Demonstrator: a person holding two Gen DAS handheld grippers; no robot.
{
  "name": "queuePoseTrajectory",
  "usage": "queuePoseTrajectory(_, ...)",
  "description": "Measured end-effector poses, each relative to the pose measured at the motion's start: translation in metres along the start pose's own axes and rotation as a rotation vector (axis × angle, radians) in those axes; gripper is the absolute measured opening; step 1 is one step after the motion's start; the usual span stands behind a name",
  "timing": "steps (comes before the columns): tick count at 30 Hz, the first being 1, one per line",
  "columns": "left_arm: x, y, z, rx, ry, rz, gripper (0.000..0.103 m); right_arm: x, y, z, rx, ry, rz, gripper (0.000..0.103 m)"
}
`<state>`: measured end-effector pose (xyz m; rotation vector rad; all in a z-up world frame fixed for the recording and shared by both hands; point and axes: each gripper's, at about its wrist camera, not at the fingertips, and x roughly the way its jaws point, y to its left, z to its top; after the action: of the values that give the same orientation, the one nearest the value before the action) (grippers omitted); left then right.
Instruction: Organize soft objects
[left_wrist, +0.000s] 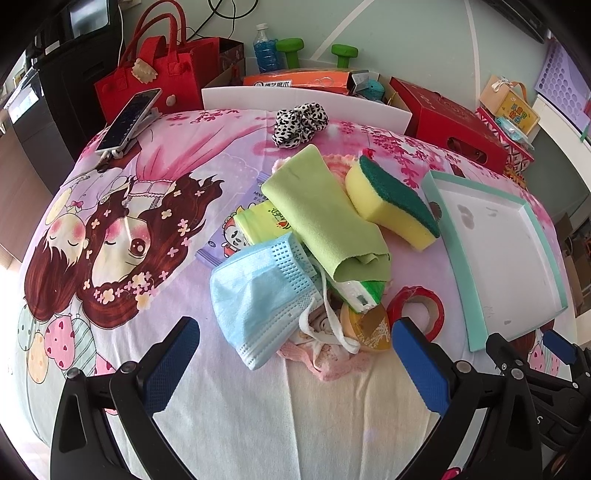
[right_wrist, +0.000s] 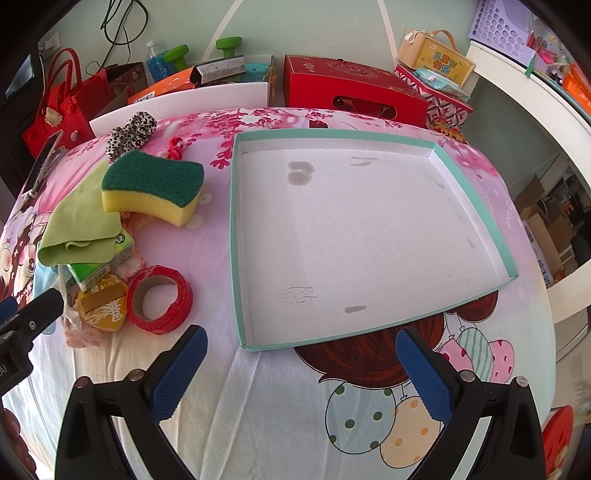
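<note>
A pile lies on the cartoon-print cloth: a blue face mask (left_wrist: 258, 291), a green cloth (left_wrist: 321, 210), a yellow-green sponge (left_wrist: 391, 203), tissue packs (left_wrist: 258, 221) and a pink knit piece (left_wrist: 325, 365). A leopard scrunchie (left_wrist: 299, 122) lies farther back. My left gripper (left_wrist: 295, 354) is open, just short of the mask. An empty teal-rimmed white tray (right_wrist: 236, 236) sits right of the pile. My right gripper (right_wrist: 301, 365) is open before the tray's near edge. The sponge (right_wrist: 151, 184), cloth (right_wrist: 81, 225) and scrunchie (right_wrist: 129, 133) also show there.
A red tape roll (right_wrist: 159, 299) and a yellow tape roll (right_wrist: 103, 306) lie by the pile. A phone on a stand (left_wrist: 129, 118) is at the far left. Red bags (left_wrist: 147, 74), boxes (right_wrist: 351, 92), a bottle (left_wrist: 266, 48) and green dumbbells (left_wrist: 343, 53) line the back.
</note>
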<state>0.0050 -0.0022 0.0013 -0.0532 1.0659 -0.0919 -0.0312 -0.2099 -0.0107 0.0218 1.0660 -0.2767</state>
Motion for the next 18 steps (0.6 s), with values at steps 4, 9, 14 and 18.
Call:
queuePoseTrajectory(4,-0.009,0.005,0.009,-0.014,-0.017,0.005,0.103,-0.003,0.0,0.001,-0.002,-0.014,-0.001,0.103)
queuePoseTrajectory(9,-0.012,0.025,0.033,-0.122,0.003,0.017,0.103,-0.018,0.009,0.016,-0.017,-0.073,0.038,0.103)
queuePoseTrajectory(14,-0.007,0.033,0.059,-0.184,0.005,-0.02,0.103,-0.022,0.022,0.041,-0.02,-0.105,0.104,0.103)
queuePoseTrajectory(18,0.009,0.039,0.076,-0.258,0.029,-0.066,0.102,-0.022,0.033,0.063,-0.003,-0.132,0.163,0.103)
